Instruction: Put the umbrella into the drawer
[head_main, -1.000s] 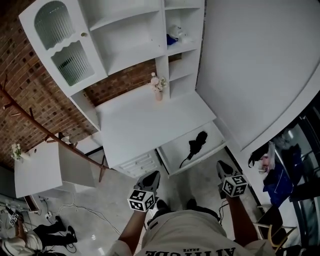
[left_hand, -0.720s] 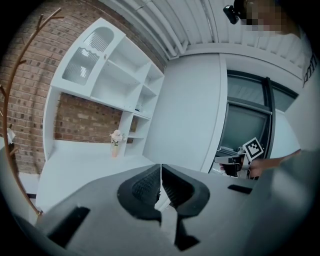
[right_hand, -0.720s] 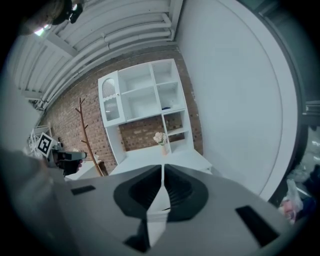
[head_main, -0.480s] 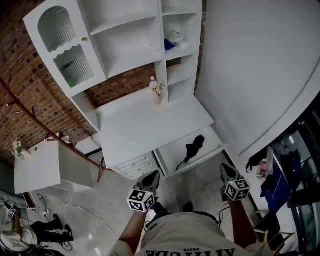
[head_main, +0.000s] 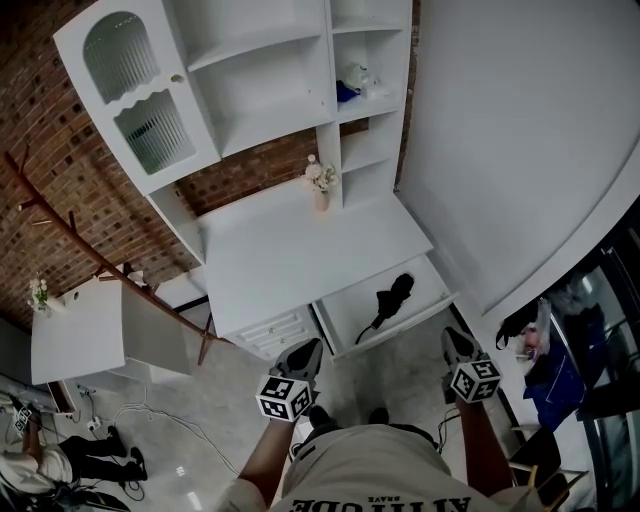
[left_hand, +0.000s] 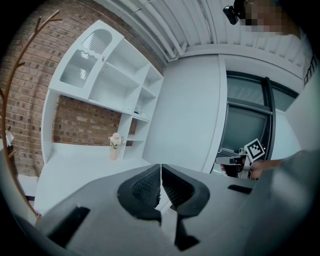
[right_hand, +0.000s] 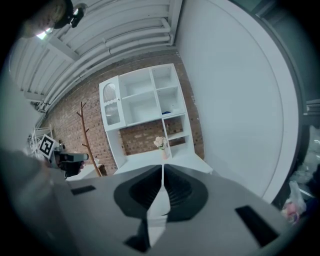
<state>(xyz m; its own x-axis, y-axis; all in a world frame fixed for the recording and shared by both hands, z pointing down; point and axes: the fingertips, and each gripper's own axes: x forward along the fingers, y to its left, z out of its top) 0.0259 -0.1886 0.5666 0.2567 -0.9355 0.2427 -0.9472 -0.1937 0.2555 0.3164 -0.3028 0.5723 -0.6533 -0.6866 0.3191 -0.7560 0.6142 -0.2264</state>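
inside the open drawer (head_main: 436, 297) lies the black umbrella (head_main: 391, 299).

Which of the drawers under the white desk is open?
The wide drawer under the desk's right end: it is pulled out, with the black umbrella lying inside. The small drawers to its left are shut.

- right gripper (right_hand: 163, 170): jaws pressed together, nothing between them.
- beyond, a white desk (right_hand: 142, 160) with shelves (right_hand: 145, 102) against brick; a flower vase (right_hand: 162, 149) stands on it.
- coat rack (right_hand: 86, 131) to its left; left gripper (right_hand: 80, 158) far left.
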